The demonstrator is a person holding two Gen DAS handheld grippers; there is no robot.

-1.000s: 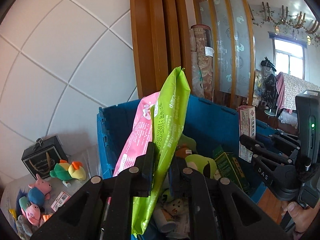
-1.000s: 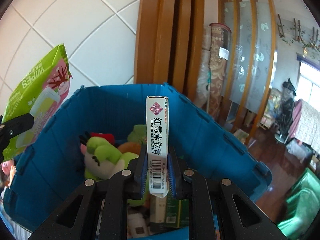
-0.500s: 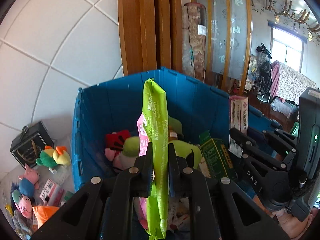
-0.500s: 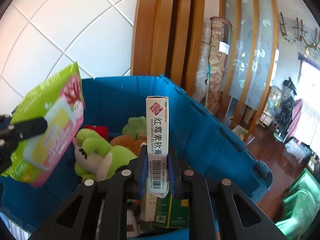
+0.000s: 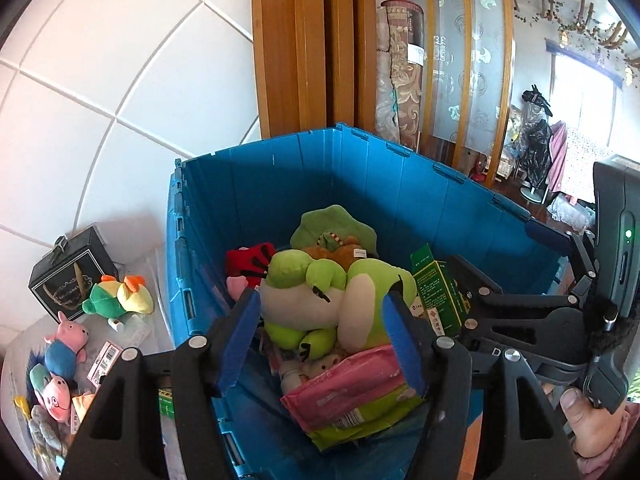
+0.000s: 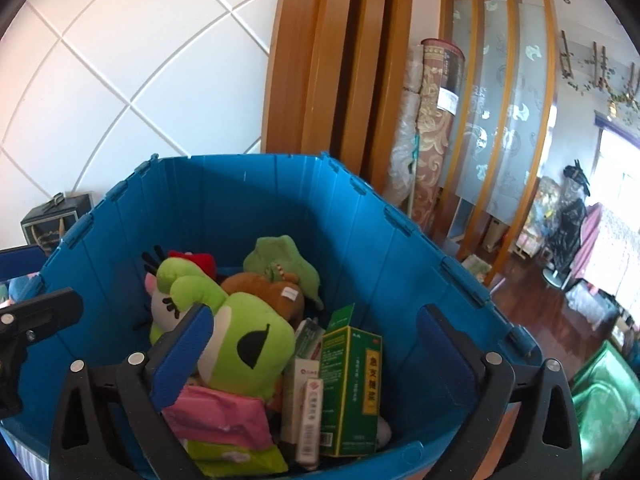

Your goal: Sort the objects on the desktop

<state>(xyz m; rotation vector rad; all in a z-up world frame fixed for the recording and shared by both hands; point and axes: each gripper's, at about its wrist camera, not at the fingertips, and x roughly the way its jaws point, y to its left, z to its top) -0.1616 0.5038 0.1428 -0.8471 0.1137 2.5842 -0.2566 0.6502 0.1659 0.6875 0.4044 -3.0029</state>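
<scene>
Nearest me, my left hand-held gripper point(image 5: 320, 340) has its blue-padded jaws opening, nothing pressed between them; the flat pink-and-green wipes pack point(image 5: 352, 396) lies below in the near end of the deep blue plastic crate point(image 5: 360, 184). My right hand-held gripper point(image 6: 316, 356) is also opening, its jaws spread very wide and empty; the slim white ointment box point(image 6: 310, 420) stands inside the crate just below, touching a dark green carton with a yellow label point(image 6: 352, 388).

Behind these, a big lime-green plush frog point(image 6: 244, 344) fills the crate's middle, with a brown plush toy point(image 6: 272, 292), a red plush toy point(image 5: 250, 258) and a flat green plush leaf point(image 6: 284, 260) further back against the far wall.

Left of the crate, on the white bench point(image 5: 136, 240), sit a green-and-yellow plush bird point(image 5: 120, 300), small pink pig toys point(image 5: 66, 340) and a black gift box point(image 5: 70, 276).

A hand point(image 5: 592, 420) grips the right tool's handle.
</scene>
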